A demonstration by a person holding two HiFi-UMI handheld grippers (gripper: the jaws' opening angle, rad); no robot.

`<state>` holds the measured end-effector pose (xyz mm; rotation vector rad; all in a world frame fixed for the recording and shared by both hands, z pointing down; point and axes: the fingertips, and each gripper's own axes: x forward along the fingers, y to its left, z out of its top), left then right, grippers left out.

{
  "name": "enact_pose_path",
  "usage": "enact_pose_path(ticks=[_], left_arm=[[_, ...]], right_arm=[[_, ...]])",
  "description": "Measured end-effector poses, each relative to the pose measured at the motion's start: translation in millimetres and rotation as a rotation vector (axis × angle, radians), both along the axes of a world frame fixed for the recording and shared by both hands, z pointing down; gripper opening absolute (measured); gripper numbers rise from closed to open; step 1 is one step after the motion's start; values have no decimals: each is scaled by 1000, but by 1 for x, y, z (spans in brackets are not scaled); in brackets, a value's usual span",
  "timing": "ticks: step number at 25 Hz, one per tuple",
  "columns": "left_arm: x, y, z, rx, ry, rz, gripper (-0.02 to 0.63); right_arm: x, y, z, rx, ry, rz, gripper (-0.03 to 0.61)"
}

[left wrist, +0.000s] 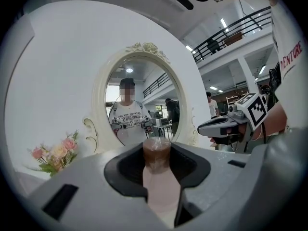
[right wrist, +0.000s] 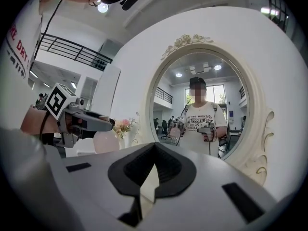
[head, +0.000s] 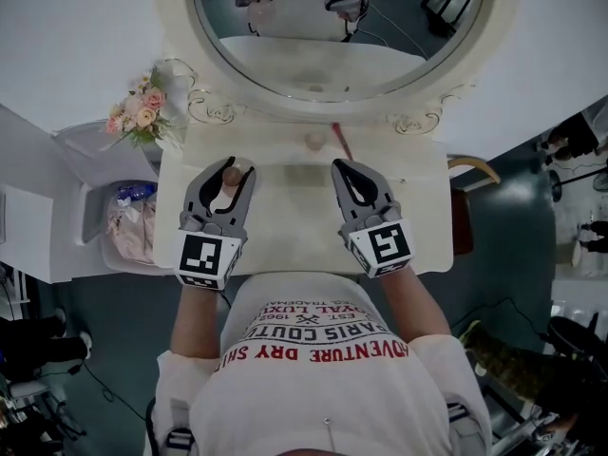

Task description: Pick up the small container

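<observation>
The small container [head: 226,184] is pale pink with a brown cap [left wrist: 156,149]. It sits between the jaws of my left gripper [head: 231,171], which is shut on it over the left half of the cream dressing table [head: 285,226]. In the left gripper view its body [left wrist: 159,186] fills the gap between the pads. I cannot tell whether it touches the table top. My right gripper [head: 339,165] hovers over the right half of the table, shut, with nothing between its fingertips. The right gripper view shows the left gripper [right wrist: 79,121] off to the left with the pink container [right wrist: 106,141] under its tip.
A big oval mirror [head: 332,27] in a cream frame stands at the back of the table. Pink flowers [head: 141,114] stand at the back left. A small round object [head: 314,141] and a reddish stick [head: 342,143] lie near the mirror's base. A bin [head: 128,224] stands on the left.
</observation>
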<state>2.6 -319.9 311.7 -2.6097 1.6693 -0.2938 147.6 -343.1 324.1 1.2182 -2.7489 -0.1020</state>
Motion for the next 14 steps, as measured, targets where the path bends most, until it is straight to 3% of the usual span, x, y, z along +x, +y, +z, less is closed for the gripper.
enact_pose_path(ticks=[14], left_arm=[[11,5,2,-1,4,37,138]], right_arm=[[0,7,5,-2,-9,12,-3]])
